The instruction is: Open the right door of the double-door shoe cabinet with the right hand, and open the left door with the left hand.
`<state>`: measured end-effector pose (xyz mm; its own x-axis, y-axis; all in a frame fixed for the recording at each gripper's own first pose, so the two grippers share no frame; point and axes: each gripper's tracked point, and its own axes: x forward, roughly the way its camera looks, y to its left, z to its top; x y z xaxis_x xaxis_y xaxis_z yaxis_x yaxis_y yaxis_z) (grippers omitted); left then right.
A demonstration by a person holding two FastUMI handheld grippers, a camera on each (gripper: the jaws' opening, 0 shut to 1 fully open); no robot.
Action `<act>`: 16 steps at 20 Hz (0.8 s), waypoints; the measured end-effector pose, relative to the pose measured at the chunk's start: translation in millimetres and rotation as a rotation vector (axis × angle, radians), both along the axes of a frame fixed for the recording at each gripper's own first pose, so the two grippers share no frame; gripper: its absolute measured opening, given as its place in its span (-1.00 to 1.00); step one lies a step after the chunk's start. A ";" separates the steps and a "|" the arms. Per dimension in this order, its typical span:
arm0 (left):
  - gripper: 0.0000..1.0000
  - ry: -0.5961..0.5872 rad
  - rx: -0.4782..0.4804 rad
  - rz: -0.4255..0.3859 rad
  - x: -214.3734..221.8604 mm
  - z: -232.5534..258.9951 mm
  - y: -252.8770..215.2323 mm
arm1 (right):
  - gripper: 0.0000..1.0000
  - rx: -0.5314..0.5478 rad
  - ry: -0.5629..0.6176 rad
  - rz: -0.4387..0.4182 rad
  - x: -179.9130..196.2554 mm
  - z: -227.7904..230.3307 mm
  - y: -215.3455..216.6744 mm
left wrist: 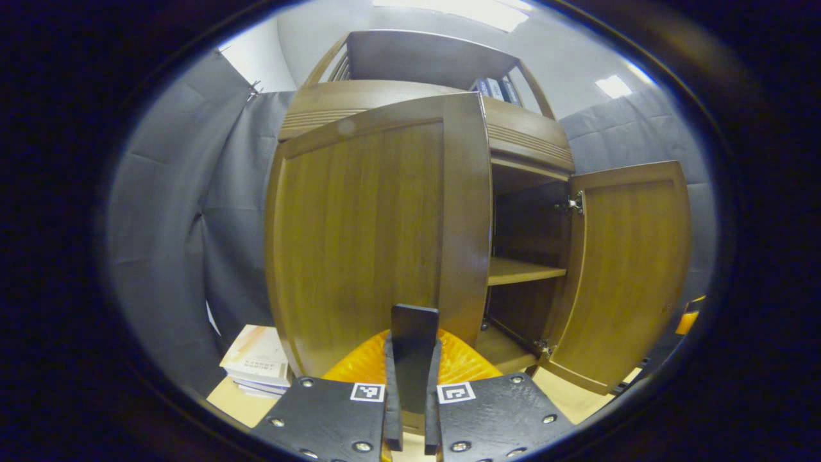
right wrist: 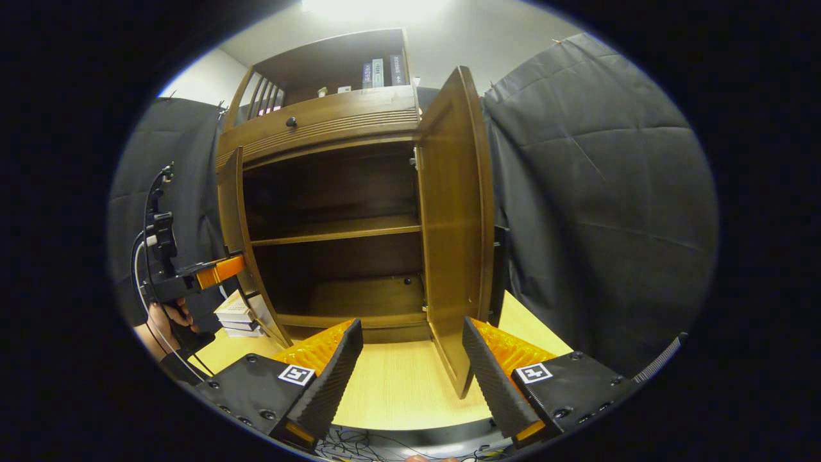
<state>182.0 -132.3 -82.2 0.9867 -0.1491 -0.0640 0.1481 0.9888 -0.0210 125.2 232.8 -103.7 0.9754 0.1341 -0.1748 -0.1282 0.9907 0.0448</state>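
**Both cabinet doors stand open**

The left gripper (left wrist: 414,378) is clenched on a dark flat handle (left wrist: 414,346) at the left door (left wrist: 378,224) just ahead. The right gripper (right wrist: 410,378) is released, the right door (right wrist: 452,224) edge-on between its jaws, apart from both fingers.

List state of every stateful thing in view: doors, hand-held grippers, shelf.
Right door: swung wide open.
Left door: open, its edge clamped.
Left hand-held gripper: shut on left door.
Right hand-held gripper: open, holding nothing.
Cabinet shelf: bare.
Drawer: closed.
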 end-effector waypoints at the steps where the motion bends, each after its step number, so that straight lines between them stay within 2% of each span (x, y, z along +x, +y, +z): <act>1: -0.68 -0.001 -0.002 0.005 -3.2 0.5 2.1 | 0.86 0.002 -0.004 0.011 2.5 1.1 3.6; 16: -0.70 -0.015 0.016 0.103 -47.3 10.3 65.1 | 0.86 0.010 0.005 0.179 24.8 -7.2 65.3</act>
<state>134.7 -67.2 -71.8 0.9977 -0.0457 -0.0509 0.0456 0.9990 -0.0035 150.0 298.1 -110.9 0.9349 0.3073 -0.1775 -0.3022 0.9516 0.0556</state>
